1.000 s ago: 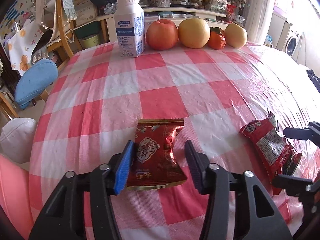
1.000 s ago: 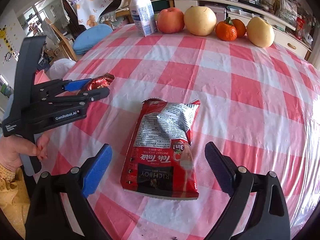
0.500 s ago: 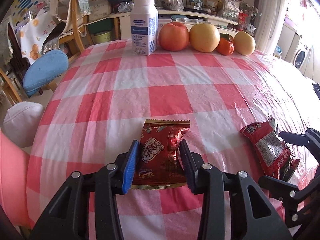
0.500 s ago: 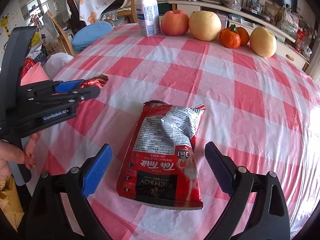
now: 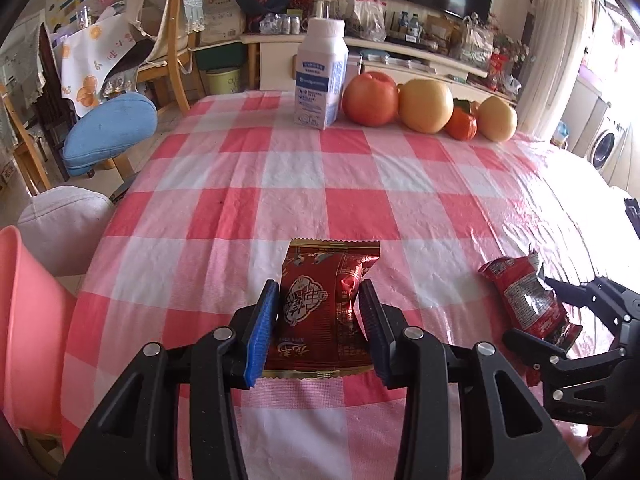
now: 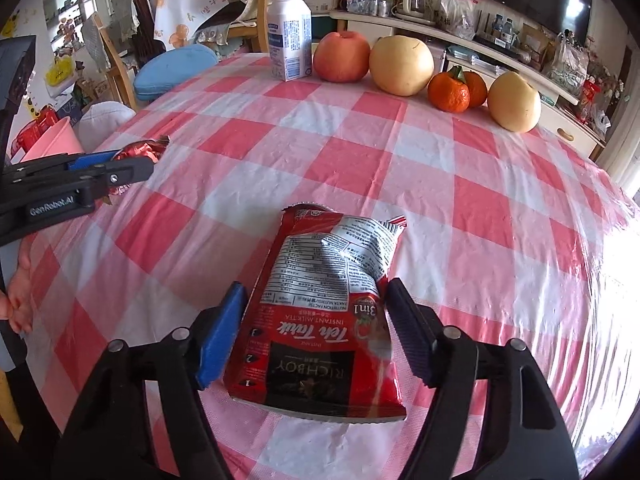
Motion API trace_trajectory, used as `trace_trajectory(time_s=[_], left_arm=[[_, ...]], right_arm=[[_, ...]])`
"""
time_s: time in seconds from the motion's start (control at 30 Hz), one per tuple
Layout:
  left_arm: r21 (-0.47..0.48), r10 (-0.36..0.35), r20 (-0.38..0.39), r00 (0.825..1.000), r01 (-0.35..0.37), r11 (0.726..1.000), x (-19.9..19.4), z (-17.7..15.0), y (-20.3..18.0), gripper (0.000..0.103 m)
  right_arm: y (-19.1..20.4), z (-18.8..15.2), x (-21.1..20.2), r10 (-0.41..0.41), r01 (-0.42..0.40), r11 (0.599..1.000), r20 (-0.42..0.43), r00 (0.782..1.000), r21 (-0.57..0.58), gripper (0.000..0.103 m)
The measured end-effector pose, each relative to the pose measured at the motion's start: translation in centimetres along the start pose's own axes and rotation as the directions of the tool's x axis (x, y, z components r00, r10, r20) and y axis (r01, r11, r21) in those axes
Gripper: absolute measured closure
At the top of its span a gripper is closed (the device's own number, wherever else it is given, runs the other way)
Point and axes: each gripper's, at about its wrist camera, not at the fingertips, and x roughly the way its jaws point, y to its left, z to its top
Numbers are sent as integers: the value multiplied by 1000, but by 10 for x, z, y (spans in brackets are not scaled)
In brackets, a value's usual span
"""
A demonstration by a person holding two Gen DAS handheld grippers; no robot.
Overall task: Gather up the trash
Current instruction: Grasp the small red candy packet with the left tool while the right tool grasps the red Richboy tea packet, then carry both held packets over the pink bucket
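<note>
A small red foil snack wrapper (image 5: 320,304) lies near the table's front edge; my left gripper (image 5: 318,302) has closed on its sides and pinches it between both pads. It also shows in the right wrist view (image 6: 138,150), in the left gripper (image 6: 120,162). A larger red "Teh Tarik" packet (image 6: 324,304) lies flat on the cloth between the fingers of my right gripper (image 6: 314,308), which stands close to its edges, partly closed. The packet (image 5: 524,300) and right gripper (image 5: 560,312) show at the right of the left wrist view.
A white milk bottle (image 5: 320,76), an apple (image 5: 370,98), pears (image 5: 426,106) and tangerines (image 5: 462,122) line the far edge of the checked table (image 5: 320,184). A pink bin (image 5: 28,320) stands at the left, beside chairs (image 5: 108,132).
The left gripper closed from wide open onto the foil wrapper. The right gripper narrowed around the big packet and moved forward over it.
</note>
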Motion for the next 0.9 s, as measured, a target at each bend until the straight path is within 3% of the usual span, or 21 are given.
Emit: trace_trajectory(time_s=[0.47, 0.9], left_arm=[[-15, 21, 52, 998, -20, 1000, -23, 4, 9, 60], [-25, 69, 100, 993, -67, 997, -41, 10, 24, 60]], right_arm=[[-3, -5, -5, -2, 0, 999, 40, 999, 34, 46], [4, -5, -20, -30, 26, 999, 99, 995, 44, 52]])
